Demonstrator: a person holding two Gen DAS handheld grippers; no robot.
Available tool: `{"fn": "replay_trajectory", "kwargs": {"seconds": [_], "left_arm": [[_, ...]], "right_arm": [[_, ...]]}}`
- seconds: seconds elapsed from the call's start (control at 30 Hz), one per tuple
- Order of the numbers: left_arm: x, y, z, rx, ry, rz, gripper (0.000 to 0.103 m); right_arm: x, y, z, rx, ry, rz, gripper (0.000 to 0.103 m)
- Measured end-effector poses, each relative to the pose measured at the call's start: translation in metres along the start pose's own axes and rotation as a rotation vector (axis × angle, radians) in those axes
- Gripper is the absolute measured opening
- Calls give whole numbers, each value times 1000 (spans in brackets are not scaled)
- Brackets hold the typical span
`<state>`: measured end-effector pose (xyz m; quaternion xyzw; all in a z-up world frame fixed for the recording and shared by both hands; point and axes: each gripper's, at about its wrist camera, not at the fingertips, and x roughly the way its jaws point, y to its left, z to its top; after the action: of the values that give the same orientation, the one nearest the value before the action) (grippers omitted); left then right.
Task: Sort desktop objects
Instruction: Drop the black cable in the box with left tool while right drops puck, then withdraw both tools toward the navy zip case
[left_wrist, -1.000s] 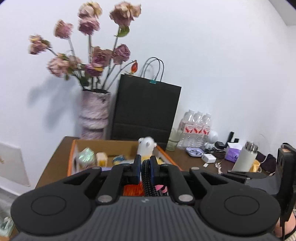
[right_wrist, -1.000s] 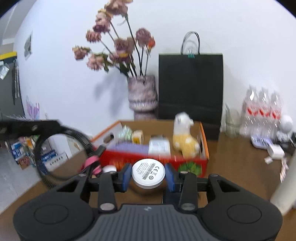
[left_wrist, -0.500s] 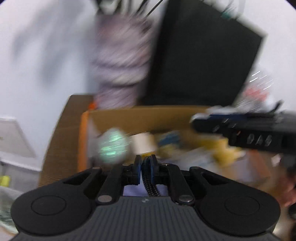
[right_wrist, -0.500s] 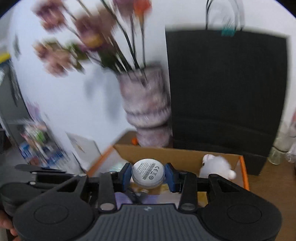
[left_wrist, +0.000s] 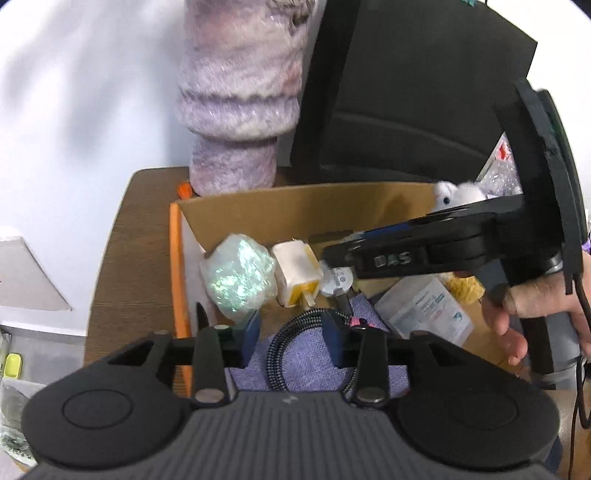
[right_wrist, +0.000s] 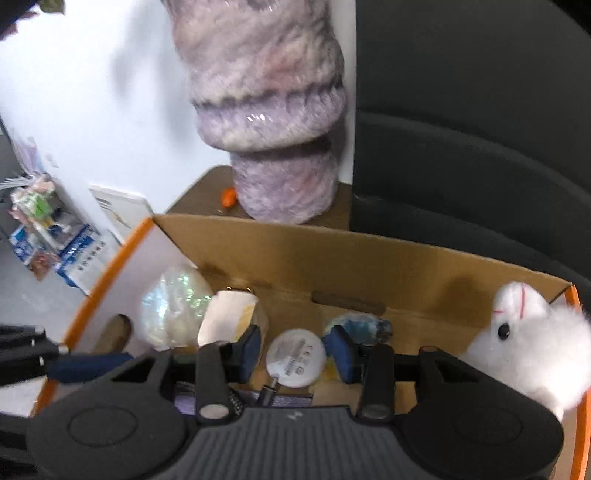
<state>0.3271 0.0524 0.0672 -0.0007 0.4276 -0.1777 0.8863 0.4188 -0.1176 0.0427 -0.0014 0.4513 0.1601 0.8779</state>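
Right wrist — round white charger (right_wrist: 295, 363); braided cable (left_wrist: 284, 350)

The left tongs (left_wrist: 291, 341) are showing a ribbed, dark grey housing at the bottom of the view, flanked by two round black discs with raised rings. Two flat black link bars are running forward from silver rivets to a black cross rail, each finger ending in a dark blue pad (left_wrist: 252, 329). The right tongs (right_wrist: 297, 350) are wearing the same build: grey ribbed body, black discs, silver rivets, blue pads. Seen from the left wrist view, their black side is bearing pale raised lettering, and a black cable is hanging down at the frame's right edge. The person's hand (left_wrist: 532, 314) is appearing bare, no sleeve showing.
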Motion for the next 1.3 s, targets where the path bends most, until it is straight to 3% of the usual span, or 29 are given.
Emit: {"fn": "replay_trajectory", "kwargs": {"seconds": [0.1, 0.13, 0.23, 0.33, 0.6, 0.77, 0.83, 0.9, 1.17, 1.3], "left_arm": [[-10, 0, 3, -35, 18, 32, 63], [-13, 0, 3, -56, 33, 51, 75], [-27, -4, 1, -95, 51, 74, 85], [-44, -11, -7, -105, 52, 131, 98], [-101, -39, -32, -113, 12, 213, 103], [-124, -64, -61, -102, -46, 252, 103], [-138, -78, -81, -84, -114, 280, 103], [-148, -87, -100, -76, -157, 257, 103], [-171, -119, -203, -89, -229, 136, 103], [-176, -141, -260, -67, -241, 161, 103]], "right_arm": [[-19, -4, 0, 10, -18, -22, 45], [-28, -5, -1, 7, -24, -32, 45], [-56, -4, -8, -24, -33, -66, 46], [-90, -6, -17, -56, -53, -110, 60], [-181, -29, -55, -40, -114, -200, 72], [-208, -35, -100, -12, -129, -176, 73], [-217, -32, -123, -12, -146, -150, 74], [-223, -28, -146, -25, -167, -135, 76], [-246, 4, -261, -67, -253, -125, 78], [-253, 18, -313, -36, -270, -110, 78]]}}
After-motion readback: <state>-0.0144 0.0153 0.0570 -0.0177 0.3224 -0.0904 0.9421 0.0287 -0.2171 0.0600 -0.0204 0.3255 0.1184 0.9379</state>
